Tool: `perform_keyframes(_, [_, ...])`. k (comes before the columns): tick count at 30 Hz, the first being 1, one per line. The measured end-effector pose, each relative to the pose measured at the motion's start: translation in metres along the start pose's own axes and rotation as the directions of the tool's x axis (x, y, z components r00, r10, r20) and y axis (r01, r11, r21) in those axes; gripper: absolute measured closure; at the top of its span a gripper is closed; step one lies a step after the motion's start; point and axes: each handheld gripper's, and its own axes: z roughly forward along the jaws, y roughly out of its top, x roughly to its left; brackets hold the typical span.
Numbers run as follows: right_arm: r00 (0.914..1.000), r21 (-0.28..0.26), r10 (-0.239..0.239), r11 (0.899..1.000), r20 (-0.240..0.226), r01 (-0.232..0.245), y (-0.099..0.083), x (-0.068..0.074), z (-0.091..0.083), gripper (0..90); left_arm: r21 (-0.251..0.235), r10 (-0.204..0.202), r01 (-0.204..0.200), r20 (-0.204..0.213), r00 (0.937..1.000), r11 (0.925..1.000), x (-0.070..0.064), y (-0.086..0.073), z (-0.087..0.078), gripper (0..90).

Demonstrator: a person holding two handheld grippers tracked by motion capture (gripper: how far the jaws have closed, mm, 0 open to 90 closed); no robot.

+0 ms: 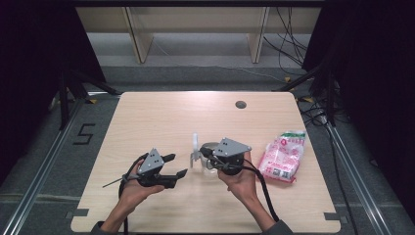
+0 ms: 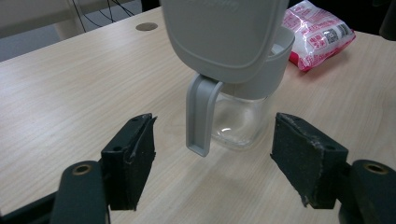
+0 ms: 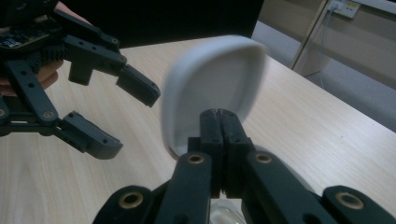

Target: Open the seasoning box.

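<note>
Pitcher (image 2: pixel 240 114) with raised grey lid (image 2: pixel 224 32) stands at table (image 1: pixel 161 117) centre; right gripper (image 3: pixel 219 122) pinched closed behind the lid, left gripper (image 2: pixel 212 156) spread wide at nine o'clock.

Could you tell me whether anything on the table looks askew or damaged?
Nothing is spilled or broken. The jug's lid stands flipped up over the clear jug, with the right tongs shut at its edge. The pink packet lies flat nearby.
</note>
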Motion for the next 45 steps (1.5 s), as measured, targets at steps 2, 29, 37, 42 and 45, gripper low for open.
perform_keyframes(2, [1.0000,0.000,0.006,1.000,0.004,-0.006,-0.002,-0.003,-0.001,90.0,-0.001,0.007,-0.007,0.010,0.9999,1.0000,0.000,0.000,0.001,29.4])
perform_keyframes(29, [0.9637,0.007,0.190,0.981,0.187,-0.195,-0.065,-0.052,-0.081,65.1,0.027,-0.005,0.004,0.019,0.9998,0.9996,0.002,-0.017,0.003,27.2])
perform_keyframes(37, [0.9251,-0.012,0.242,0.968,0.293,-0.250,-0.085,-0.073,-0.112,59.1,0.024,-0.032,0.032,0.014,0.9994,0.9992,0.000,-0.018,0.001,26.7])
perform_keyframes(42, [0.8992,-0.028,0.250,0.966,0.359,-0.258,-0.097,-0.082,-0.122,56.5,0.034,-0.021,0.021,0.022,0.9995,0.9992,-0.001,-0.021,0.003,26.4])
perform_keyframes(45, [0.8841,-0.030,0.269,0.960,0.382,-0.279,-0.101,-0.086,-0.128,53.4,0.039,-0.022,0.021,0.022,0.9995,0.9990,-0.003,-0.023,0.003,26.3])
